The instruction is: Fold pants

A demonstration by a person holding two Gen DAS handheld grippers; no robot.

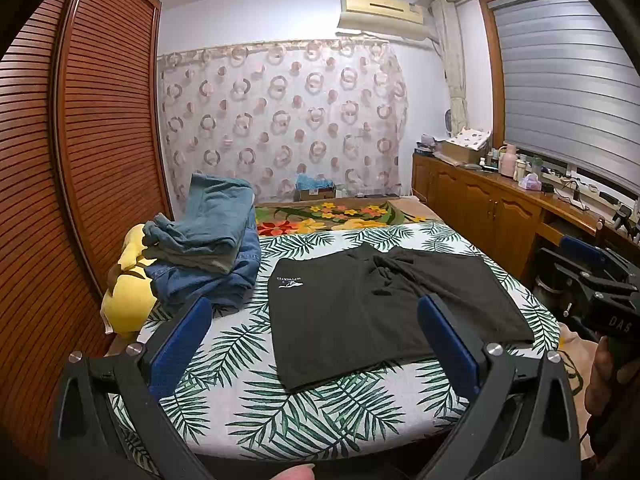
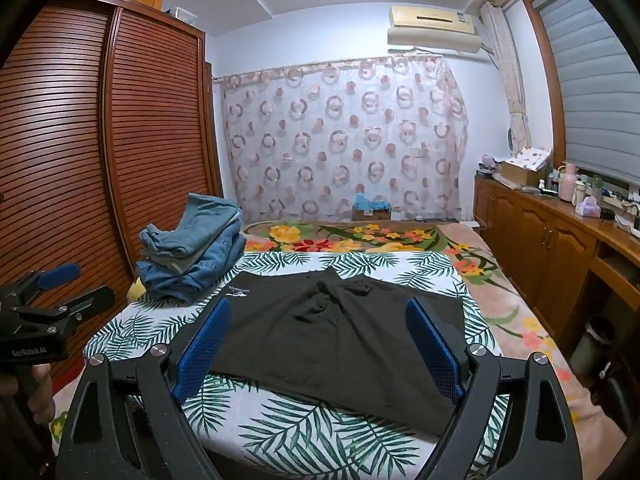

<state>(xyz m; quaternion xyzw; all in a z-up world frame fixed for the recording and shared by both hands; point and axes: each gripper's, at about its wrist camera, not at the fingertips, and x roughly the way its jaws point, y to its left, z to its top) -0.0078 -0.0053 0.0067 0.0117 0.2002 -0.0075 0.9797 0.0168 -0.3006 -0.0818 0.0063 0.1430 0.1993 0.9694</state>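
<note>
With both my left gripper (image 1: 314, 328) and right gripper (image 2: 318, 330) spread wide and holding nothing above the bed (image 1: 320, 412), I should pinch the near corners of the black pants (image 1: 384, 308), lying flat there, and lift evenly.

"GenRobot.AI" stands on the left tongs (image 2: 76, 284), "DAS" on the right tongs (image 1: 592, 264); the pants' (image 1: 384, 312) logo is illegible.

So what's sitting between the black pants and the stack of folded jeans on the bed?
Only bare leaf-print sheet. A narrow strip of it separates the black pants from the folded jeans, clearest in the left wrist view.
</note>
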